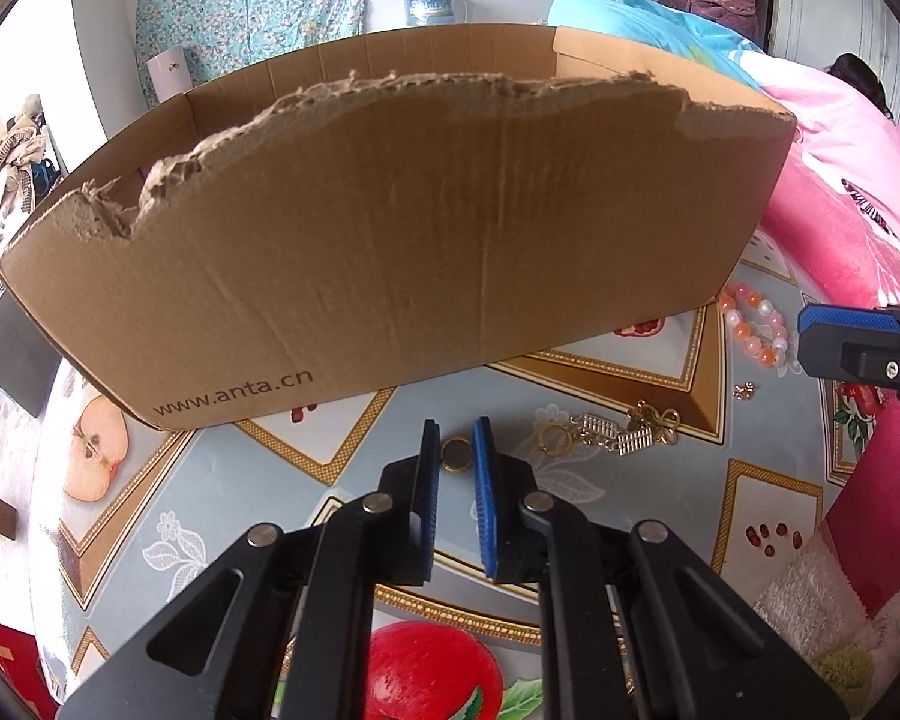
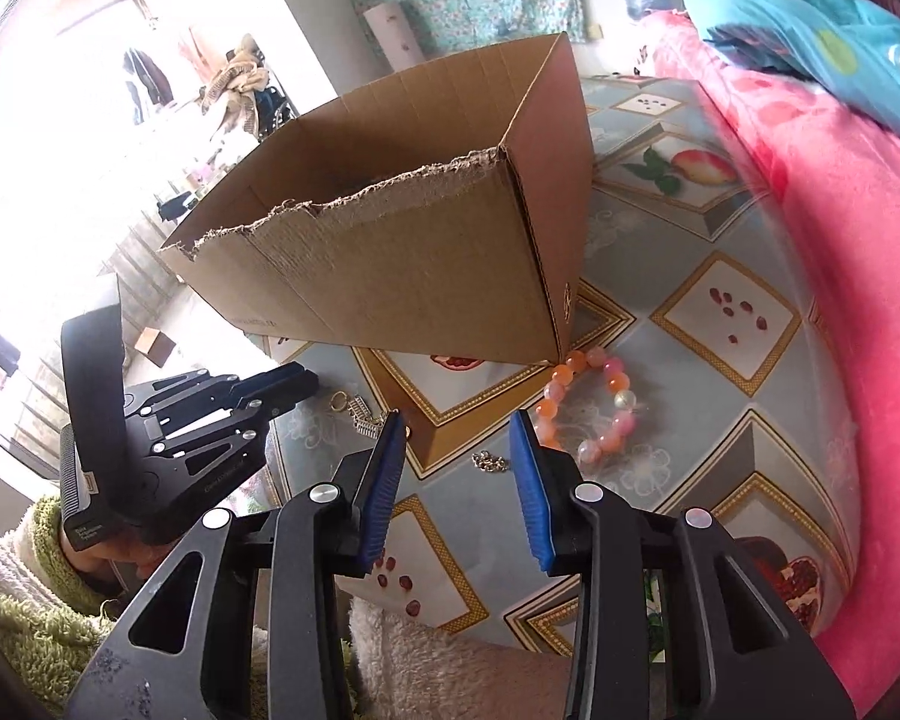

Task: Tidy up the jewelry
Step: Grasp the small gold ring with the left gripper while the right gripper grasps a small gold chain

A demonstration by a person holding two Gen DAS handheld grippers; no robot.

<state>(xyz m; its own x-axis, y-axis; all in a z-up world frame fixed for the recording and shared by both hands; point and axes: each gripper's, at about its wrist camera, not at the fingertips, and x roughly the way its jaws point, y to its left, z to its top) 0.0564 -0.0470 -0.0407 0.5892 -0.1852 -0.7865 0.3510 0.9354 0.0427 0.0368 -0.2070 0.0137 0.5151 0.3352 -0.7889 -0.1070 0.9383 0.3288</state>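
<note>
Fruit-patterned tablecloth [image 1: 222, 480] spreads under us, with most jewelry not yet in the cardboard box [image 1: 390, 252] ahead. Our left gripper [image 1: 456, 450] has its jaws nearly together around a gold ring [image 1: 456, 455] at its tips. Our right gripper [image 2: 456, 450] is spread and empty; the bead bracelet [image 2: 588, 408] lies just beyond it, the keychain [image 1: 618, 432] between both tools.

ahead: cardboard box [image 1: 390, 228] blocks | above box: open
</note>
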